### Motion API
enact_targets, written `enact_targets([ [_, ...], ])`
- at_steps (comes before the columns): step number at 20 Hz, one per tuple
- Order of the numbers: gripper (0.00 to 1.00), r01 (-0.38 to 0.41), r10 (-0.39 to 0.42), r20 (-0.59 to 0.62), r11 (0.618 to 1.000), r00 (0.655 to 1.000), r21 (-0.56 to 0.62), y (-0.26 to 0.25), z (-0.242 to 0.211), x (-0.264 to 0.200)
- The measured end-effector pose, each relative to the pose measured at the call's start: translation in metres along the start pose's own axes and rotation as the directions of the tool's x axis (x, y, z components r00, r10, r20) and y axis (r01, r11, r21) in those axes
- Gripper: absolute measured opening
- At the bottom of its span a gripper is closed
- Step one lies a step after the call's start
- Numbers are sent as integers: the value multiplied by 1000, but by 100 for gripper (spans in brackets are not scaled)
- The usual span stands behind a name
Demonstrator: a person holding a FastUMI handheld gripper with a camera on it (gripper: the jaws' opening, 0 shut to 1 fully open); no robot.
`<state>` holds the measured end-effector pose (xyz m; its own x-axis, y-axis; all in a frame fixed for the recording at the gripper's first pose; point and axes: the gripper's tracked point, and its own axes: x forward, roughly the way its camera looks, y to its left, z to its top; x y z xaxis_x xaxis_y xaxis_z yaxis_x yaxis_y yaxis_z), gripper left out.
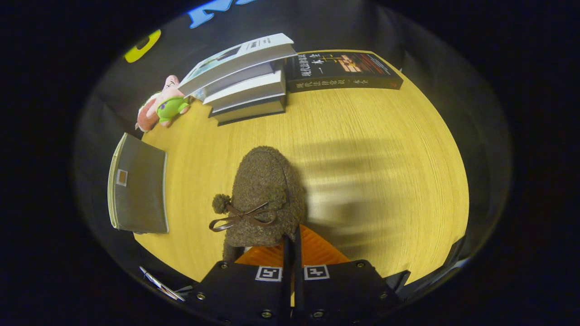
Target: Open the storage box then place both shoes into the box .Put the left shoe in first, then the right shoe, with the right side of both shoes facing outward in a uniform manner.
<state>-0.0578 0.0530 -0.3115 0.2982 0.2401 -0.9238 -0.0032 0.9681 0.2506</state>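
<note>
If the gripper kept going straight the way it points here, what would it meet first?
The gripper, fingers nearly closed, already sits at the heel of the brown fuzzy shoe, seemingly pinching its edge. Beyond that lies bare table, then the stack of books.

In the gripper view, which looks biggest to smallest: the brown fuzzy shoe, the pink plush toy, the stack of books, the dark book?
1. Stack of books
2. Brown fuzzy shoe, held in the closed tool; its nearness inflates it, so first and second are unsure.
3. Dark book
4. Pink plush toy
</note>
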Motion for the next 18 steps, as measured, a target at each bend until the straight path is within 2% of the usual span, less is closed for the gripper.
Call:
enact_targets([
  [5, 3, -130, 131, 32, 991, 991, -40, 77, 31, -35],
  [10, 3, -236, 242, 42, 964, 969, -120, 159, 56, -68],
  [18, 3, -324, 342, 25, 910, 940, -258, 276, 80, -87],
])
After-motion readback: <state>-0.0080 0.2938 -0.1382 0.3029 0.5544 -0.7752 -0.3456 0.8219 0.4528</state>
